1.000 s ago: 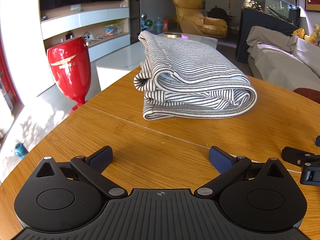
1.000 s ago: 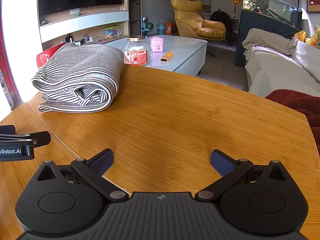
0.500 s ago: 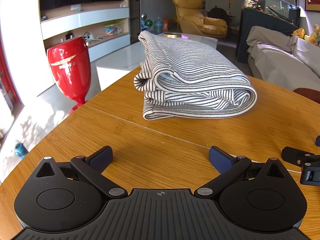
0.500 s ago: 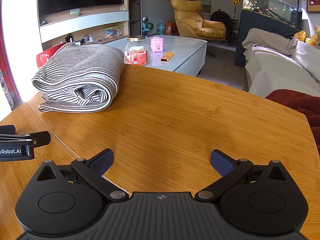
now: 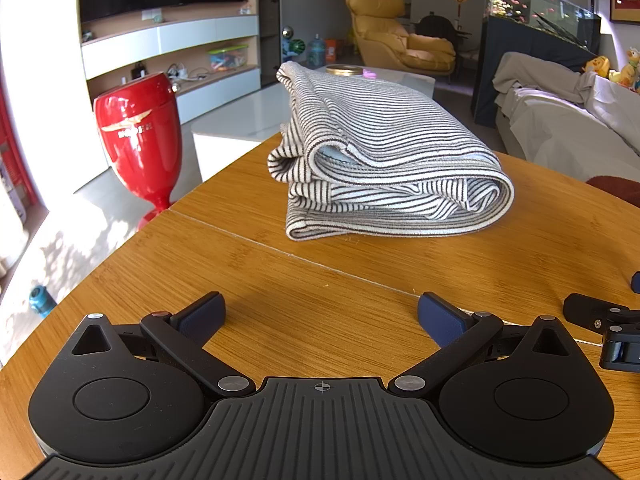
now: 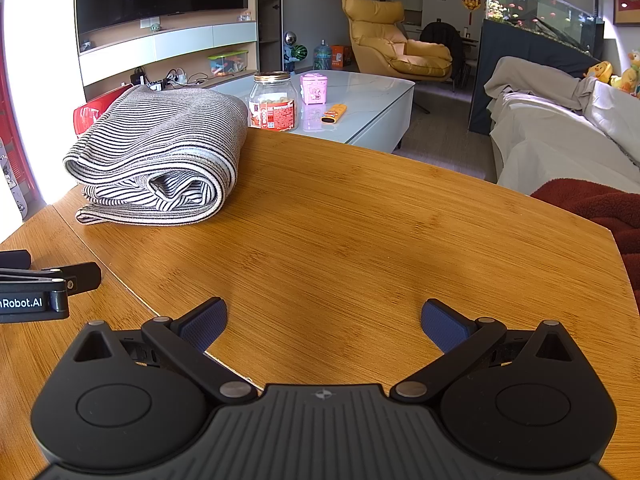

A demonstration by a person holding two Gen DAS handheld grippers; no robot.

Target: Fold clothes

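A black-and-white striped garment lies folded in a thick bundle on the wooden table; it also shows in the right wrist view at the far left of the table. My left gripper is open and empty, low over the table, well short of the bundle. My right gripper is open and empty over bare wood, to the right of the bundle. Each gripper shows at the edge of the other's view: the right one, the left one.
A red goblet-shaped stool stands on the floor past the table's left edge. A white coffee table beyond carries a glass jar and a pink box. A covered sofa and a dark red blanket lie to the right.
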